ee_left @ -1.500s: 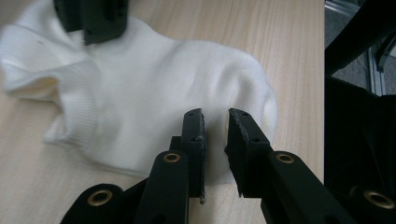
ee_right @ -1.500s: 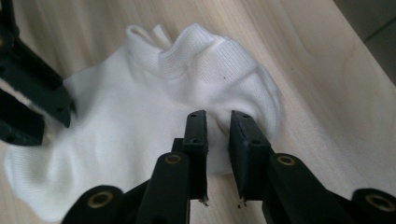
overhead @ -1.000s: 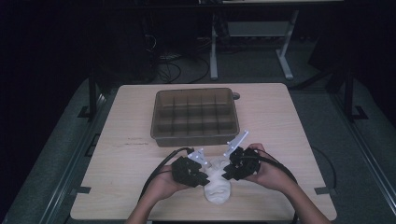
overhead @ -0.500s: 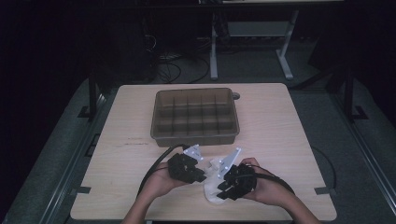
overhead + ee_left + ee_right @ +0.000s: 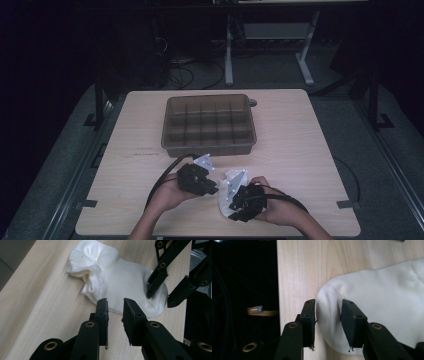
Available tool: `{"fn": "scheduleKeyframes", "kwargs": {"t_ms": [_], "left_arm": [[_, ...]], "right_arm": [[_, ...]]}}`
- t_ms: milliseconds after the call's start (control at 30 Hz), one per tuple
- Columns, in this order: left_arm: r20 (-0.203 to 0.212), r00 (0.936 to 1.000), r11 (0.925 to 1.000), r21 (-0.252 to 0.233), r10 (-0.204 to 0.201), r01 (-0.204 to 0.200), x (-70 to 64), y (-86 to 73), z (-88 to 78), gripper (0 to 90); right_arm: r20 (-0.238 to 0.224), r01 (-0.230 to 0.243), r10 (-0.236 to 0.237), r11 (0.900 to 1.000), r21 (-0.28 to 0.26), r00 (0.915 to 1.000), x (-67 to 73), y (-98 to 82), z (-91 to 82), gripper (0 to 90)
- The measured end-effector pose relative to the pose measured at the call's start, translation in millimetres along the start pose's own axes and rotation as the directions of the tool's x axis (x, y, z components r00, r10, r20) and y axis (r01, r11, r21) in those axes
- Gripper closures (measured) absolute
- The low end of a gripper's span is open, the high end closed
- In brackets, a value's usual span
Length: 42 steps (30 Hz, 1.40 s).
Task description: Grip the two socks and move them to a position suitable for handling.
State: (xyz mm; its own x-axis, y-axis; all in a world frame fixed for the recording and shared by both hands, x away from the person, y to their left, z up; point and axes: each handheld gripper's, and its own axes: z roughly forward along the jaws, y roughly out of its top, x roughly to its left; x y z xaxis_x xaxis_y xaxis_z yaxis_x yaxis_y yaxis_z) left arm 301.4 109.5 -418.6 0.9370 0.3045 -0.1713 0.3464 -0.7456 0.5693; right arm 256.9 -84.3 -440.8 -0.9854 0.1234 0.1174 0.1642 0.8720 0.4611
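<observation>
Brown divided tray (image 5: 208, 125) blocks table (image 5: 310, 165) centre-rear; bare wood left, right, beside tongs.

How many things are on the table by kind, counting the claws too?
White sock: 1
Brown compartment tray: 1
Small dark round thing behind the tray's right corner: 1
Black claws, left claw and right claw: 2
Total: 5
</observation>
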Motion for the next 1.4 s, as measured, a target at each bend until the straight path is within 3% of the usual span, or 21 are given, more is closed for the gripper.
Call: {"fn": "scheduleKeyframes", "kwargs": {"t_ms": [333, 633, 867, 1033, 1100, 1267, 1300, 1400], "left_arm": [[0.005, 0.9999, 0.9999, 0.001, -0.013, 0.013, 1.7, 0.1, 1.0, 73.6], [0.011, 0.9998, 0.9999, 0.006, -0.016, 0.016, 3.8, 1.4, 4.3, 73.5], [0.017, 0.9998, 0.9999, 0.008, -0.013, 0.013, 4.0, 3.8, 9.1, 73.4], [0.031, 0.9994, 0.9998, 0.014, -0.014, 0.013, 2.6, 7.4, 16.5, 72.8], [0.041, 0.9991, 0.9998, 0.016, -0.012, 0.011, 1.7, 10.0, 19.5, 73.3], [0.068, 0.9975, 0.9992, 0.031, 0.021, -0.023, -2.2, 17.5, 29.5, 80.1], [0.071, 0.9966, 0.9980, 0.045, 0.042, -0.045, -1.8, 18.7, 30.1, 82.2], [0.075, 0.9970, 0.9994, 0.027, 0.018, -0.020, -5.9, 20.7, 37.2, 84.7]], "right_arm": [[0.027, 0.034, -0.034, 0.999, 0.000, 0.9991, 5.1, -3.2, 3.9, 61.0], [0.085, 0.093, -0.094, 0.996, 0.013, 0.9919, 9.4, -1.9, 5.2, 69.1], [0.096, 0.066, -0.067, 0.998, 0.015, 0.9932, 5.4, -0.6, 4.9, 78.7], [0.065, -0.004, 0.004, 1.000, 0.000, 0.9979, 1.2, -1.0, 3.4, 81.1], [0.039, -0.001, 0.001, 1.000, -0.008, 0.9992, 0.2, -1.0, 2.1, 81.3], [0.052, 0.022, -0.021, 1.000, -0.012, 0.9984, 4.0, 1.7, -5.7, 81.5], [0.048, 0.023, -0.022, 1.000, -0.014, 0.9986, 4.3, 2.2, -7.2, 81.5], [0.039, 0.017, -0.016, 1.000, -0.025, 0.9991, 6.7, 2.4, -10.5, 81.6]]}}
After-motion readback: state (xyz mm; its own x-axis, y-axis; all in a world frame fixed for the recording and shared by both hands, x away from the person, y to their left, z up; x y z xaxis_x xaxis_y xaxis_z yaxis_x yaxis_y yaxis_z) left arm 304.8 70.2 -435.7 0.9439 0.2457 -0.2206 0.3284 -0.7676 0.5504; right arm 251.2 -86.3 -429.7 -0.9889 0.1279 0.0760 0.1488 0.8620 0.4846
